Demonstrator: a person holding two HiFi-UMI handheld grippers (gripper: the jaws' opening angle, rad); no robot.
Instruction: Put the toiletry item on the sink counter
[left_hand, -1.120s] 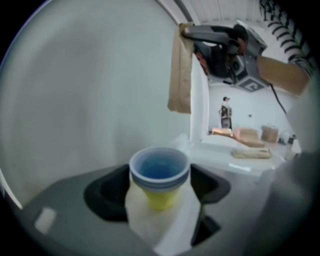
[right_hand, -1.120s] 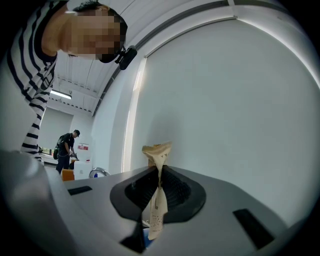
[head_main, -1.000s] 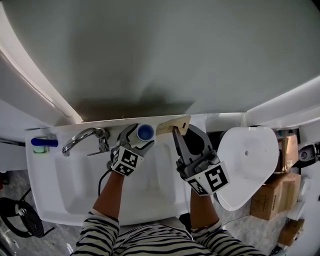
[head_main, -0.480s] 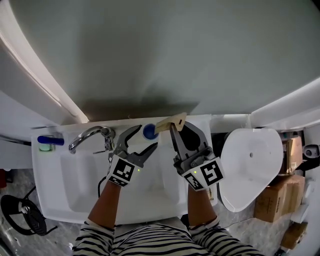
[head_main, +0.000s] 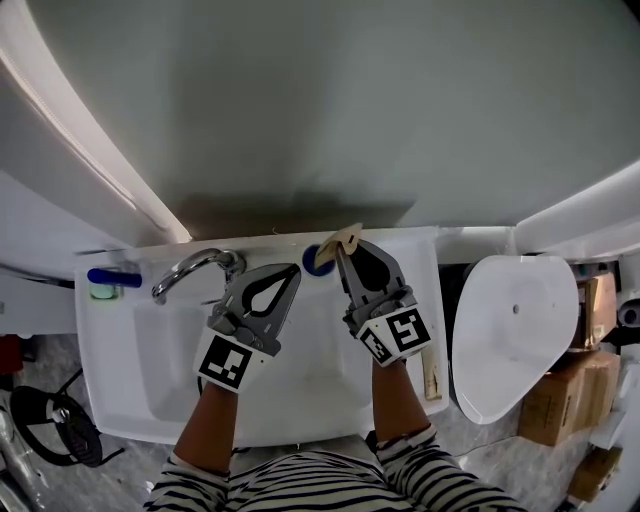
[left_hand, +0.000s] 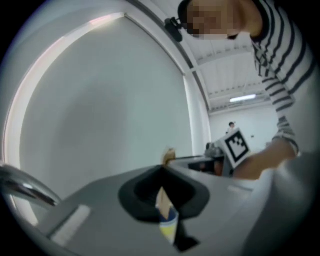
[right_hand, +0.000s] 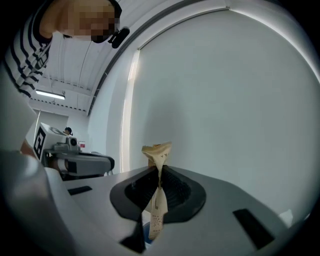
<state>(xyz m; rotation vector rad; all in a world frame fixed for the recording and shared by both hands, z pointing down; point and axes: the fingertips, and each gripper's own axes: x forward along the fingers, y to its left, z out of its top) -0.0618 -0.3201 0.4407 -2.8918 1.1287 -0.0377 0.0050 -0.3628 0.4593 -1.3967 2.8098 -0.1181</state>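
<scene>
A white toiletry bottle with a blue cap stands on the sink's back ledge, half hidden behind a tan paper packet. My left gripper hovers over the basin just short of the bottle, shut and holding nothing. In the left gripper view its jaws meet, and a tan, blue and yellow sliver shows through the slit. My right gripper is shut on the tan packet, which sticks up above its tips beside the bottle.
A chrome faucet rises left of my left gripper. A blue-topped item sits at the sink's far left corner. A thin tan stick lies on the right rim. A white toilet and cardboard boxes stand to the right.
My left gripper let go of the blue-capped bottle on the back ledge, drew back over the basin and shut. The right gripper kept the tan packet and shifted slightly left.
</scene>
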